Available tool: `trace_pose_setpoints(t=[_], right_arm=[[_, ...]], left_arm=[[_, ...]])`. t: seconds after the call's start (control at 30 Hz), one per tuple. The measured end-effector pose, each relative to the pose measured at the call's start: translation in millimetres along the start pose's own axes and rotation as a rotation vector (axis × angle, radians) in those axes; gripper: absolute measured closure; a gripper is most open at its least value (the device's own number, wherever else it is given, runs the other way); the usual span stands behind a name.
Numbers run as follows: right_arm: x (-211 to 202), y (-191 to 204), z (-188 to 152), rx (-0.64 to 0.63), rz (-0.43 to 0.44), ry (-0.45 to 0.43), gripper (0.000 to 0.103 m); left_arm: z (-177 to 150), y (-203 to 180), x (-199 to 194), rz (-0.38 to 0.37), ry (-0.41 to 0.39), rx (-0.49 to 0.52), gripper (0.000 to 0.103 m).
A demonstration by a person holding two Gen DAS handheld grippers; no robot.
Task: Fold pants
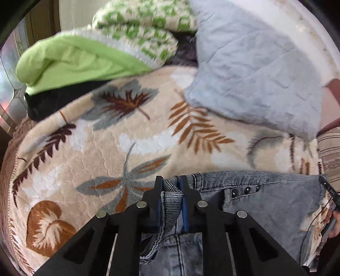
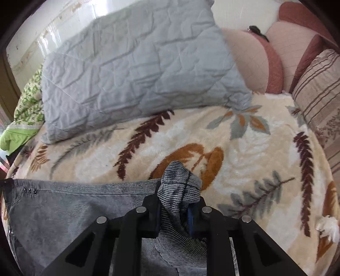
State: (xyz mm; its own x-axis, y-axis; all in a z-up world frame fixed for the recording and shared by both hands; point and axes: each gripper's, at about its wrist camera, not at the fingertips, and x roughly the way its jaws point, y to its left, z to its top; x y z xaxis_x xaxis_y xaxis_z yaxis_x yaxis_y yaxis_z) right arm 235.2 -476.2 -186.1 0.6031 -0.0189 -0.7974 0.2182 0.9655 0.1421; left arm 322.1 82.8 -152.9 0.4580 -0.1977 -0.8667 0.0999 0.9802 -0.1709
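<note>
Left wrist view: my left gripper (image 1: 171, 186) pinches one waistband corner of the grey jeans (image 1: 276, 203); my right gripper (image 2: 178, 203) clamps the other. Held taut above the near edge of the leaf-print blanket (image 1: 148, 135), the waistband stays straight for folding.

Soft, even daylight, bright overall. White wall (image 2: 244, 12) blown out, glossy glare streaks on it upper left in right view. Motion blur smears green patterned blanket (image 1: 144, 27) in left view. Strong fisheye bend; dark vignette at corners. Gripper bodies near-black, little detail. Shadows faint.
</note>
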Motion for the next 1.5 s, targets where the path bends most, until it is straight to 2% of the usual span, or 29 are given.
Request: trace_pose_setpoints(t=[0.13, 0.23, 0.4, 0.5, 0.6, 0.7, 0.77, 0.8, 0.83, 0.9, 1.0, 1.1, 1.27, 1.37, 1.43, 1.5], right_arm=[[-48.1, -12.1, -12.8, 0.019, -0.004, -0.043, 0.085], [-79.0, -22.8, -29.0, 0.040, -0.003, -0.059, 0.085], [-132.6, -34.6, -76.4, 0.056, 0.004, -0.079, 0.085], [-155.7, -42.0, -110.6, 0.062, 0.014, -0.064, 0.085], [-162.6, -47.1, -148.1, 0.043, 0.026, 0.012, 0.084], [-159.8, -53.0, -185.4, 0.025, 0.049, 0.157, 0.079], [-160.3, -59.0, -209.0, 0.019, 0.071, 0.264, 0.074], [-162.3, -61.6, -218.1, 0.006, 0.072, 0.303, 0.065], [-165.6, -63.8, -226.8, -0.013, 0.057, 0.336, 0.045], [-178.5, -69.2, -240.9, -0.055, 0.005, 0.366, 0.029], [-205.0, -81.9, -246.2, -0.044, 0.050, 0.337, 0.029], [-224.2, -89.3, -236.5, -0.002, 0.092, 0.264, 0.029], [-207.4, -105.7, -211.6, 0.251, 0.191, 0.185, 0.029], [-170.9, -97.5, -204.7, 0.254, 0.128, 0.239, 0.031], [-145.2, -97.6, -206.9, 0.260, 0.102, 0.302, 0.048], [-123.6, -95.9, -210.8, 0.267, 0.070, 0.347, 0.053]], left_arm=[[-11.9, -7.9, -65.6, -0.058, -0.088, 0.030, 0.088], [-40.7, -14.7, -109.3, -0.086, -0.130, 0.074, 0.088], [-105.3, -16.0, -142.8, -0.101, -0.133, 0.111, 0.088], [-148.1, -7.5, -148.4, -0.093, -0.092, 0.107, 0.088], [-192.1, 0.3, -136.8, -0.066, 0.005, 0.102, 0.088], [-229.1, 5.1, -117.8, -0.009, 0.103, 0.118, 0.087], [-248.8, 5.4, -108.6, 0.034, 0.158, 0.154, 0.087], [-255.0, 6.4, -107.9, 0.048, 0.173, 0.164, 0.086], [-259.1, 7.1, -108.9, 0.056, 0.182, 0.172, 0.084], [-259.8, 8.5, -114.9, 0.078, 0.177, 0.178, 0.080], [-249.7, 5.0, -131.6, 0.091, 0.141, 0.191, 0.078], [-240.6, -5.9, -149.2, 0.106, 0.080, 0.225, 0.078], [-232.2, -14.9, -173.7, 0.135, -0.015, 0.233, 0.078], [-228.4, -9.2, -184.9, 0.152, -0.058, 0.203, 0.078], [-226.2, -4.5, -188.9, 0.149, -0.074, 0.182, 0.078], [-225.8, -4.7, -188.1, 0.125, -0.076, 0.180, 0.078]])
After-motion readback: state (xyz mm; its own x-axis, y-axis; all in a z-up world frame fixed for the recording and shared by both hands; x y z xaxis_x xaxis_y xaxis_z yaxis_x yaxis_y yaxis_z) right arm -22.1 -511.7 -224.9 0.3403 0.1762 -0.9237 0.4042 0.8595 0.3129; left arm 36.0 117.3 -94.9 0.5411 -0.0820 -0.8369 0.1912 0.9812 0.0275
